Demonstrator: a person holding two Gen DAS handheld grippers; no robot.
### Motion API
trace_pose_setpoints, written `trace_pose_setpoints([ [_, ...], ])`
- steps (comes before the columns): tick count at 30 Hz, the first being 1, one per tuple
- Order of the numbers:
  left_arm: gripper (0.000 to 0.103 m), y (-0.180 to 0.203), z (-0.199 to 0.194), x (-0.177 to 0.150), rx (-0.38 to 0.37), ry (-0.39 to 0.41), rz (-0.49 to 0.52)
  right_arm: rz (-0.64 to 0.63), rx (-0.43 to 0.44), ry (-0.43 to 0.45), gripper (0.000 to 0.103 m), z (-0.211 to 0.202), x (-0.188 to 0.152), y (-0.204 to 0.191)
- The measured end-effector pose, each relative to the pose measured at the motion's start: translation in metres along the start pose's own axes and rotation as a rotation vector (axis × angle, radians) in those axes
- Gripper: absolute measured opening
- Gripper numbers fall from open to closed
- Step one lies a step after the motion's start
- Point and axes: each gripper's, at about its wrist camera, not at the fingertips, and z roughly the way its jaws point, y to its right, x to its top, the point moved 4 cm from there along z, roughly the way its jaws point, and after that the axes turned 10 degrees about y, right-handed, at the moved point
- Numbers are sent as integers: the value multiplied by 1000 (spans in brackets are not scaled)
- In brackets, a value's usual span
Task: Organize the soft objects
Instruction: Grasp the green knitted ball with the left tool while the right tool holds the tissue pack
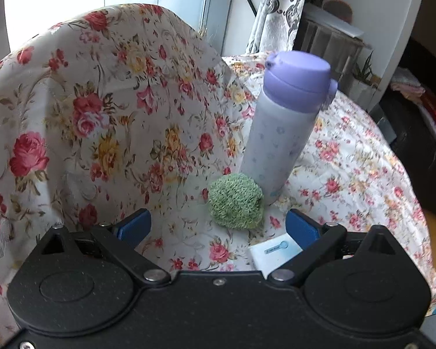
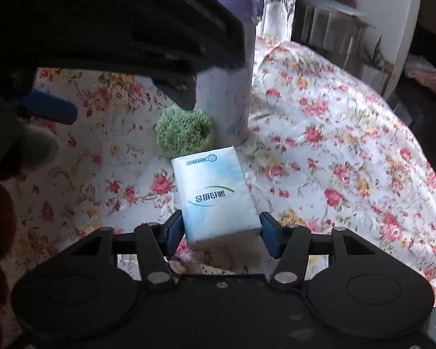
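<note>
Tissue pack point(image 2: 218, 195), white and blue, is seen lying on the flowered cloth point(image 2: 334, 151) between the fingers of the right gripper point(image 2: 219, 228), which are set narrowly at its sides; whether they press it cannot be told. A green knitted ball point(image 1: 236, 200) rests just beyond, touching a lilac bottle point(image 1: 284, 128). The left gripper point(image 1: 218, 221) is held above with fingers spread wide and nothing between them. No sorted pile is shown, so the organizing is judged barely begun.

Left claw point(image 1: 218, 226) gapes wide; right claw point(image 2: 221, 229) (narrower) is also parted.
</note>
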Motion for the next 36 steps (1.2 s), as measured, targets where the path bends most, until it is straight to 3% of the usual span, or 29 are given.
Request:
trace_pose_setpoints([
  [9,96,6,9,11,-1,-110,15,19,-17,35,55,-1,1,3],
  [18,96,24,57,20,1,-239,176,28,1,28,55,2,0,3],
  [22,96,31,74,8,10,-261,246,32,3,30,55,4,0,4],
  [30,96,38,98,0,30,-271,292,27,18,20,55,7,-1,2],
  [31,94,39,100,-1,29,-273,292,26,17,22,55,6,-1,2],
  [34,76,42,105,-3,7,-283,292,27,17,20,55,6,-1,2],
  [36,53,42,111,-8,-37,-314,248,27,18,20,55,5,-2,2],
])
